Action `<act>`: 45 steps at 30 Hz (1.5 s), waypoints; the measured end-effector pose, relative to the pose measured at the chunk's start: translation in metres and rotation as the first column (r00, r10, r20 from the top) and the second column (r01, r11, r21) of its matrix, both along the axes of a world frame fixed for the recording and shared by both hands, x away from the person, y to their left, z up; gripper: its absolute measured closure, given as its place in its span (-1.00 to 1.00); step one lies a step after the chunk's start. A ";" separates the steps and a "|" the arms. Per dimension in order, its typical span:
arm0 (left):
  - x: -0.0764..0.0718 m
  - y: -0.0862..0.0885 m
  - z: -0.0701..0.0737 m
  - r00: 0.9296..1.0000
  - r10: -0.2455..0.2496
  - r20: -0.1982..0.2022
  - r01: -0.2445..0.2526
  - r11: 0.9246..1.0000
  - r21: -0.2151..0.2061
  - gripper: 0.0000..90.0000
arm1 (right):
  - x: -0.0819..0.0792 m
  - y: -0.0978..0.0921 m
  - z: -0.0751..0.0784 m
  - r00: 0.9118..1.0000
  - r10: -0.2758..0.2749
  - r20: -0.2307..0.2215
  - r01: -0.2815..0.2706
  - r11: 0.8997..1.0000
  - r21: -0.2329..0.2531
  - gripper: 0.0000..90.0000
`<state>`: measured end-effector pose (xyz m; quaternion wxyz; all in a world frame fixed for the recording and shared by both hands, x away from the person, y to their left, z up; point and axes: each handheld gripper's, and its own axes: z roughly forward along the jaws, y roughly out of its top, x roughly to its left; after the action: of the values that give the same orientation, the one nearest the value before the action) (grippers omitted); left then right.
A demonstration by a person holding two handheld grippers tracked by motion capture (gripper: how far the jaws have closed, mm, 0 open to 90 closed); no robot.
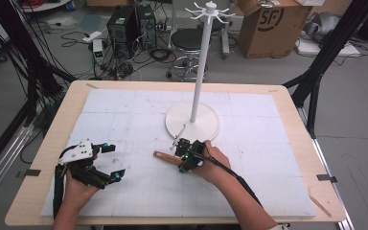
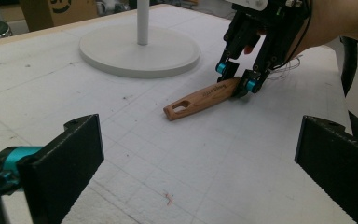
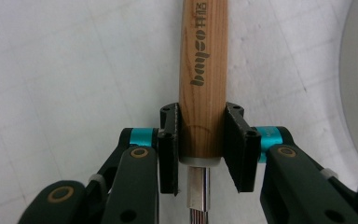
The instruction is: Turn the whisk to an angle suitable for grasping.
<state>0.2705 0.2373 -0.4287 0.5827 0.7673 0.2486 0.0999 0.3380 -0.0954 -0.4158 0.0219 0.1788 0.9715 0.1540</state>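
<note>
Clamping the wooden handle [image 3: 202, 79], the right claw [image 3: 201, 149] grips tight; the left claw [image 2: 200, 158] gapes wide, empty.

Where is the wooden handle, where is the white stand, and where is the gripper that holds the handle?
wooden handle [image 2: 200, 99], left gripper view, middle of the wood.
white stand [image 1: 192, 122], high view, its round base.
right gripper [image 3: 200, 144], right gripper view, between its fingers, shut on the handle.

A wooden desk [image 1: 48, 143] carries a white gridded mat [image 1: 124, 115] over most of its top; on the mat stand the round base of a white stand [image 1: 192, 120] and, just before it, a wooden-handled tool [image 1: 166, 156] lying flat.
</note>
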 end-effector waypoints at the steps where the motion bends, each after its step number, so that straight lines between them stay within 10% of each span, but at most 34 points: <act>1: 0.000 0.000 0.000 1.000 -0.002 -0.001 0.002 1.000 -0.001 -0.96 | 0.000 -0.001 0.000 1.000 -0.011 -0.003 0.011 1.000 -0.005 0.53; 17: 0.000 -0.001 0.000 1.000 -0.004 -0.004 0.004 1.000 0.003 -0.96 | 0.002 -0.008 -0.004 1.000 -0.030 0.005 0.030 0.999 0.043 0.20; 23: -0.001 -0.001 0.000 1.000 -0.004 -0.002 0.004 1.000 0.008 -0.96 | 0.002 -0.011 -0.003 0.999 -0.034 0.000 0.034 0.998 0.057 0.54; 35: -0.001 0.001 0.000 1.000 0.004 -0.002 -0.004 1.000 0.008 -0.96 | 0.003 -0.027 -0.001 0.999 -0.043 -0.012 0.044 0.994 0.103 0.56; 41: -0.001 0.000 0.000 1.000 0.007 -0.003 -0.007 1.000 0.012 -0.96 | 0.000 -0.050 0.013 0.996 -0.084 0.006 0.081 0.972 0.219 0.56; 45: -0.001 -0.001 0.000 1.000 0.005 -0.002 -0.005 1.000 0.012 -0.96 | -0.003 -0.068 0.032 0.993 -0.114 0.035 0.093 0.929 0.358 0.56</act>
<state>0.2690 0.2364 -0.4283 0.5777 0.7701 0.2508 0.1020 0.3347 -0.1638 -0.3839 0.0243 0.2265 0.9158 0.3308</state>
